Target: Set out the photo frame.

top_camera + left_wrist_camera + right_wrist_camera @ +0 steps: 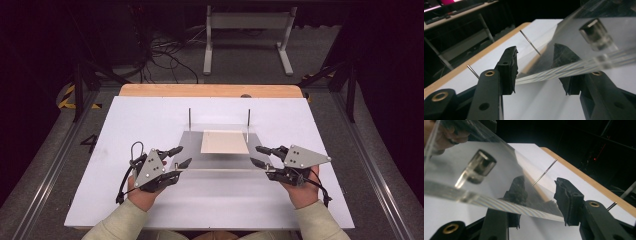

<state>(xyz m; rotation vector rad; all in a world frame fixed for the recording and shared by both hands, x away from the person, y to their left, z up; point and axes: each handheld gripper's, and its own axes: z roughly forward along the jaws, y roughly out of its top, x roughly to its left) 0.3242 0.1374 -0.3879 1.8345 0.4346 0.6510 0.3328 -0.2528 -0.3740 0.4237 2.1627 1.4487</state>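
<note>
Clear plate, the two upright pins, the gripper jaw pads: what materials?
Clear plate: looks like acrylic, glossy; see-through, with a bright streaked cut edge. Upright pins: thin bare metal, probably steel, by their silver shine. Jaw pads: matte black, rubber or foam, with ragged corners; which one is unclear.

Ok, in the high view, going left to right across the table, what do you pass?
Left gripper → left metal pin → cream sheet under the clear plate → right metal pin → right gripper.
</note>
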